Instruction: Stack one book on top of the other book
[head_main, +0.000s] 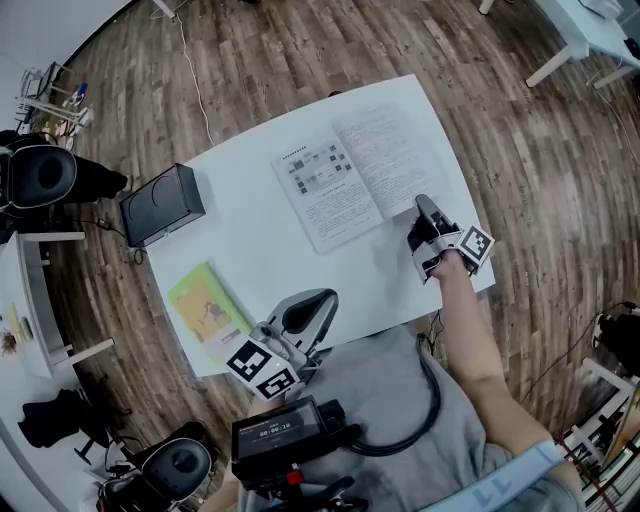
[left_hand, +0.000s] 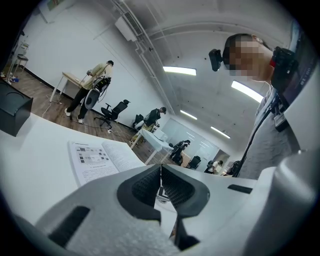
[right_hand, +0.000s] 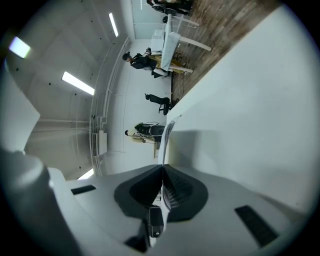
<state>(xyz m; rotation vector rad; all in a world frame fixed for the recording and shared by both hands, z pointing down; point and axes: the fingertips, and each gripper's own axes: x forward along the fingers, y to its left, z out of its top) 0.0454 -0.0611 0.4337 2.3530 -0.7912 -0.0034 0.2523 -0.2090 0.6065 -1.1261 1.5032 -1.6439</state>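
An open book (head_main: 345, 180) lies flat on the white table (head_main: 250, 250), its printed pages up. My right gripper (head_main: 421, 203) is at the near corner of its right-hand page and is shut on that page's edge. In the right gripper view a thin leaf (right_hand: 167, 134) runs up from between the closed jaws of the right gripper (right_hand: 163, 172). A closed green-yellow book (head_main: 207, 310) rests near the table's front left corner. My left gripper (head_main: 318, 300) hovers at the front edge, shut and empty (left_hand: 161, 175), pointing toward the open book (left_hand: 95, 160).
A black box (head_main: 162, 204) stands at the table's left edge, and it shows in the left gripper view too (left_hand: 12, 114). Wooden floor surrounds the table. Chairs and gear stand at the left (head_main: 40, 175). People and desks are far off in the room (left_hand: 92, 90).
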